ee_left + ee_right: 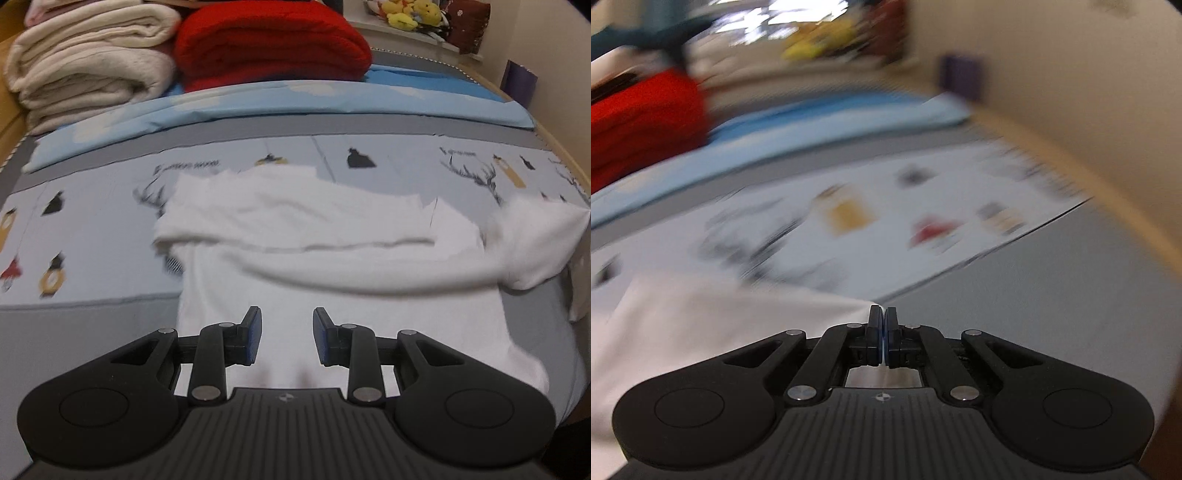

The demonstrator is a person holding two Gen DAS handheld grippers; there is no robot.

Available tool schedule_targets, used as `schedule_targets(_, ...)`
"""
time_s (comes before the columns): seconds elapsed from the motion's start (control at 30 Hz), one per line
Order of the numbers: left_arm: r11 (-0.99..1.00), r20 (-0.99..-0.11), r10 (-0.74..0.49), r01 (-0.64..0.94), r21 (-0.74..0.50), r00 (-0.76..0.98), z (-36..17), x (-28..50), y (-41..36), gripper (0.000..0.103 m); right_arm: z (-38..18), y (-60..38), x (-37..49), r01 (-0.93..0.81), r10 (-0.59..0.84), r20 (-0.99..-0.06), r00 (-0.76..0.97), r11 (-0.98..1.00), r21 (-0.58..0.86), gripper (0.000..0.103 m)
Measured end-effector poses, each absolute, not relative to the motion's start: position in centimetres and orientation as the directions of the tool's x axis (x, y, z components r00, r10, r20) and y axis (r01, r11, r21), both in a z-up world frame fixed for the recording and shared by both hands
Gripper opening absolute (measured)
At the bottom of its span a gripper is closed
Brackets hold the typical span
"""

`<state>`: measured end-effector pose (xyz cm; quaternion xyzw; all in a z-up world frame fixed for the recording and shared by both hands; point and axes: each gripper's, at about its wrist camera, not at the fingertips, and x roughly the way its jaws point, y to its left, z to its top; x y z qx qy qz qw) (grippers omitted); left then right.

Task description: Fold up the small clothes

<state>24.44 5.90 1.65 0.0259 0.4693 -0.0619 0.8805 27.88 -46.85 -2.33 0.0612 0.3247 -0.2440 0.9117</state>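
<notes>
Left claw (287,334) gapes over white shirt (332,295); right claw (883,334) pinches its edge

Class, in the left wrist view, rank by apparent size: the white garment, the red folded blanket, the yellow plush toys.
1. White garment, nearest the camera, so its lead is partly closeness.
2. Red folded blanket.
3. Yellow plush toys, farthest away.
</notes>
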Motion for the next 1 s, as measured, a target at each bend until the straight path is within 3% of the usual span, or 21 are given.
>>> schedule_targets(0.2,0.992,-0.836,-0.104,0.113,-0.051,0.539,-1.5,30.9,7.3,0.034,-3.0,-48.1,30.6,0.591,-0.592,-0.486,0.643,0.787,-0.177,0.000)
schedule_targets(0.4,0.997,-0.837,-0.075,0.060,-0.051,0.543,-4.6,34.5,9.7,0.034,-5.4,-49.1,33.9,0.681,-0.692,-0.538,0.481,0.682,-0.268,0.001)
schedule_targets(0.5,0.994,-0.829,-0.106,0.053,-0.092,0.548,-5.7,36.3,9.8,0.034,-4.1,-47.7,33.9,0.717,-0.729,-0.477,0.491,0.649,-0.255,0.010)
schedule_targets(0.6,0.991,-0.816,-0.133,0.085,-0.103,0.563,-6.8,37.8,8.8,0.034,-2.4,-44.8,33.8,0.581,-0.521,-0.495,0.695,0.813,-0.039,0.038)
schedule_targets(0.63,0.989,-0.811,-0.144,0.101,-0.105,0.567,-7.2,38.1,8.3,0.035,-2.4,-43.7,34.1,0.484,-0.395,-0.528,0.752,0.874,0.036,0.041)
schedule_targets(0.7,0.984,-0.802,-0.172,0.137,-0.114,0.571,-7.9,38.7,7.0,0.050,-3.1,-40.6,34.9,0.260,-0.096,-0.602,0.793,0.946,0.192,0.040)
schedule_targets(0.77,0.978,-0.797,-0.197,0.171,-0.119,0.572,-8.6,38.8,5.5,0.068,-4.7,-37.4,35.7,0.116,0.098,-0.678,0.728,0.958,0.263,0.041)
schedule_targets(0.8,0.974,-0.799,-0.210,0.193,-0.121,0.564,-9.0,39.0,4.7,0.070,-5.7,-35.5,36.0,0.045,0.166,-0.713,0.682,0.963,0.267,0.042)
schedule_targets(0.9,0.956,-0.812,-0.250,0.267,-0.120,0.527,-10.2,39.2,1.8,0.077,-8.8,-30.5,36.3,-0.076,0.121,-0.826,0.551,0.993,0.095,0.049)
schedule_targets(1.0,0.937,-0.838,-0.223,0.345,-0.045,0.498,-11.5,39.1,-1.0,0.080,-10.7,-28.5,36.8,-0.125,0.056,-0.850,0.524,0.992,-0.011,0.049)
